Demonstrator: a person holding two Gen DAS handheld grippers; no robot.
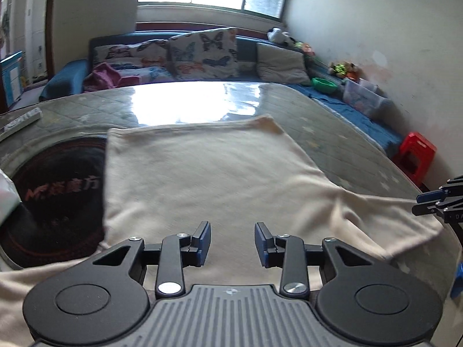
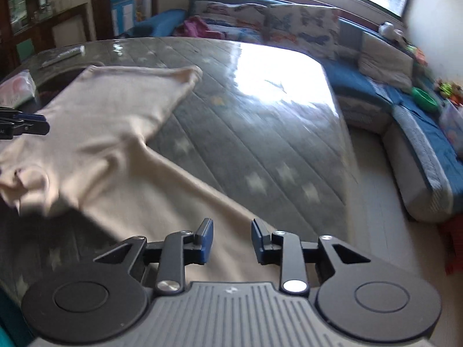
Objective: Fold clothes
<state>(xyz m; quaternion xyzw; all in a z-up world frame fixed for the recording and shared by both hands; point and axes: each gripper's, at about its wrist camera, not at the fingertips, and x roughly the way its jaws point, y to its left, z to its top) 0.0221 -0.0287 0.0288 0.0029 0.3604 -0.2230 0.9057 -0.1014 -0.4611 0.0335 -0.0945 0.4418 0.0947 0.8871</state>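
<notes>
A cream long-sleeved garment point(image 1: 208, 179) lies spread flat on a grey quilted table point(image 1: 332, 133), hem toward the window. One sleeve runs out to the right. My left gripper point(image 1: 233, 244) is open and empty, hovering over the garment's near part. In the right wrist view the garment point(image 2: 110, 121) spreads to the left and its sleeve runs down under my right gripper point(image 2: 232, 241), which is open and empty above the sleeve. The right gripper's tips also show at the right edge of the left wrist view point(image 1: 439, 202). The left gripper's tips show at the left edge of the right wrist view point(image 2: 26, 124).
A black round mat with red lettering point(image 1: 58, 190) lies partly under the garment on the left. A remote point(image 1: 21, 121) lies at the table's far left. A sofa with butterfly cushions point(image 1: 202, 52) stands behind. A red stool point(image 1: 415, 156) stands right of the table.
</notes>
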